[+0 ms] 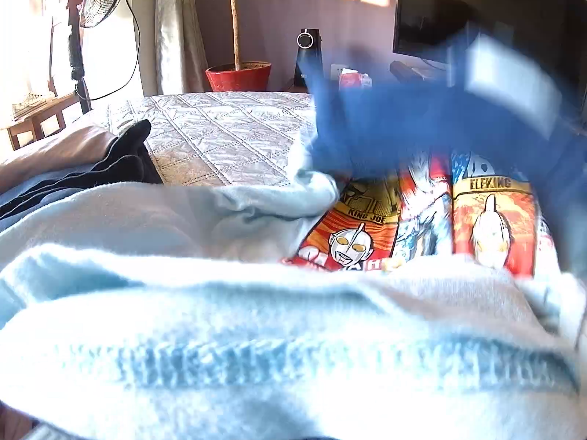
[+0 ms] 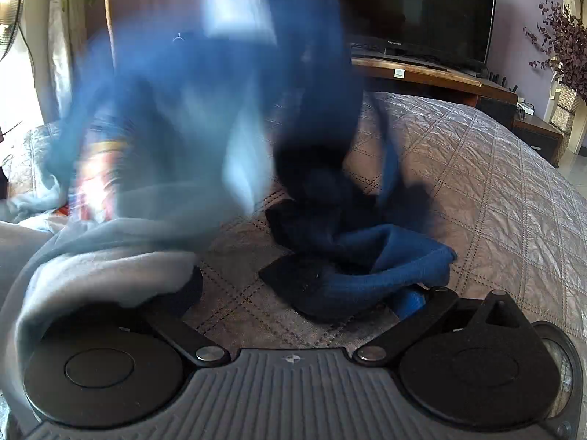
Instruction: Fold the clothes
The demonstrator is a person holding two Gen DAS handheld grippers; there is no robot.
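Light blue printed garment (image 1: 227, 293) lay bunched on quilted bed (image 1: 227, 135), covering left tool, its state impossible to tell. Right tool (image 2: 304, 293) spread wide, empty, beside dark blue garment (image 2: 367, 256). Step: sorting pile; next move calls for gripping hem, spreading flat.

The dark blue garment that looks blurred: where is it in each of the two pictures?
Left wrist view: the dark blue garment is a blur at upper right, above the cartoon print.
Right wrist view: it fills the upper middle and trails down to the quilted bedspread.
Shared landmark: the television behind it.
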